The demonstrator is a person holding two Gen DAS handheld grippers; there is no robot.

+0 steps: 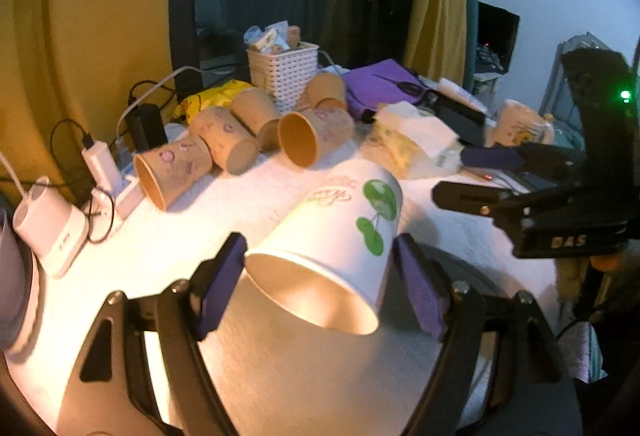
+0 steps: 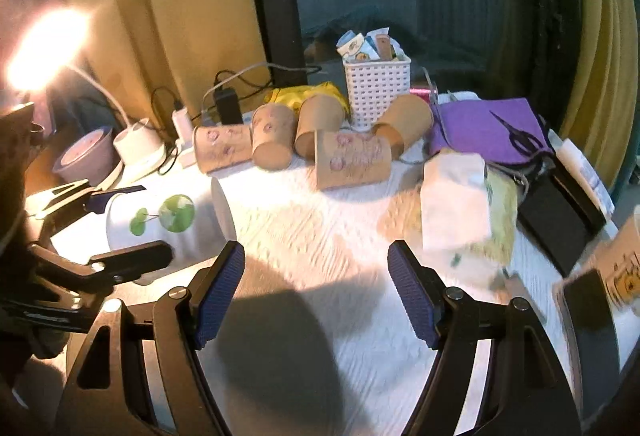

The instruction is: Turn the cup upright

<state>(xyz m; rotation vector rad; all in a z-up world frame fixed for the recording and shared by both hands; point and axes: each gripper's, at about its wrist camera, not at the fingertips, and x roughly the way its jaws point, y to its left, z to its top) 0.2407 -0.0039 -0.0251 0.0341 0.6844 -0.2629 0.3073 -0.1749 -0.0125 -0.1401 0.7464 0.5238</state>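
Observation:
A white paper cup [image 1: 340,236] with green leaf prints lies on its side on the white table, its open mouth toward my left wrist camera. My left gripper [image 1: 320,284] is open, its purple pads on either side of the cup's rim with small gaps. The cup also shows in the right wrist view [image 2: 168,228] at the left, between the left gripper's fingers [image 2: 128,260]. My right gripper [image 2: 316,292] is open and empty over bare table, to the right of the cup. It shows in the left wrist view [image 1: 472,176] at the right.
Several brown paper cups [image 2: 352,160] lie on their sides at the back, before a white basket [image 2: 376,92]. A tissue pack [image 2: 460,204], purple cloth [image 2: 488,128] with scissors, black box [image 2: 556,212], chargers [image 1: 100,164] and a lit lamp [image 2: 44,48] surround the work area.

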